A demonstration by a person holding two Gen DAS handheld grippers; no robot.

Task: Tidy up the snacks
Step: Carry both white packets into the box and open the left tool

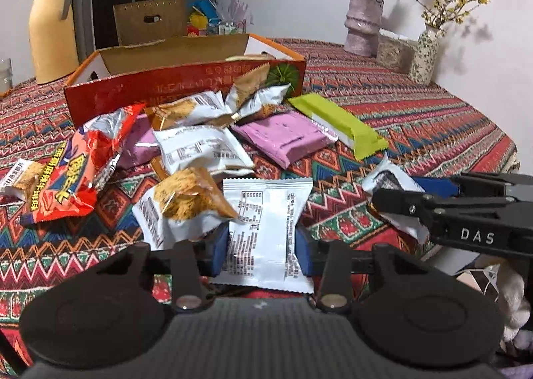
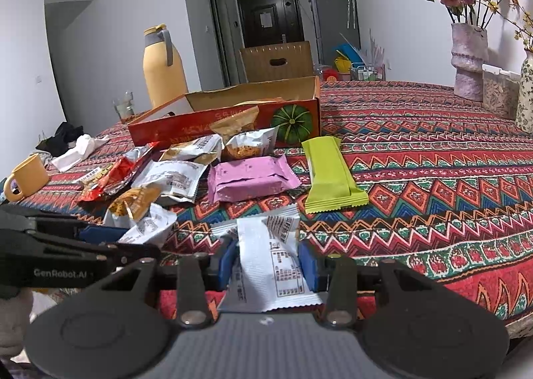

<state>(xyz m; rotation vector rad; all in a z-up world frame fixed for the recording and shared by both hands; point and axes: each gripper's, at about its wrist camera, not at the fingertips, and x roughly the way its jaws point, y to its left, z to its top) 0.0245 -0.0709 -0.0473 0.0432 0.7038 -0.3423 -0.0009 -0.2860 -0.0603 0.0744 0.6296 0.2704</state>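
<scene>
My left gripper (image 1: pixel 263 252) is shut on a white snack packet (image 1: pixel 263 212), its blue pads pressing the packet's two sides just above the patterned tablecloth. To its right, my right gripper (image 1: pixel 396 190) holds another white packet (image 1: pixel 386 179). In the right wrist view, that right gripper (image 2: pixel 268 265) grips its white packet (image 2: pixel 269 255) between blue pads, and the left gripper (image 2: pixel 136 240) shows at the left edge. Behind lies a pile of snacks: a red bag (image 1: pixel 76 172), a pink packet (image 1: pixel 286 139) and a green packet (image 1: pixel 336 122). Behind them stands an open red cardboard box (image 1: pixel 186 85).
A yellow jug (image 2: pixel 163 69) and a glass (image 2: pixel 124 105) stand behind the box at the left. A yellow mug (image 2: pixel 26 177) sits near the left table edge. Two vases (image 1: pixel 363 25) and a clear container (image 1: pixel 394 49) line the wall at the right.
</scene>
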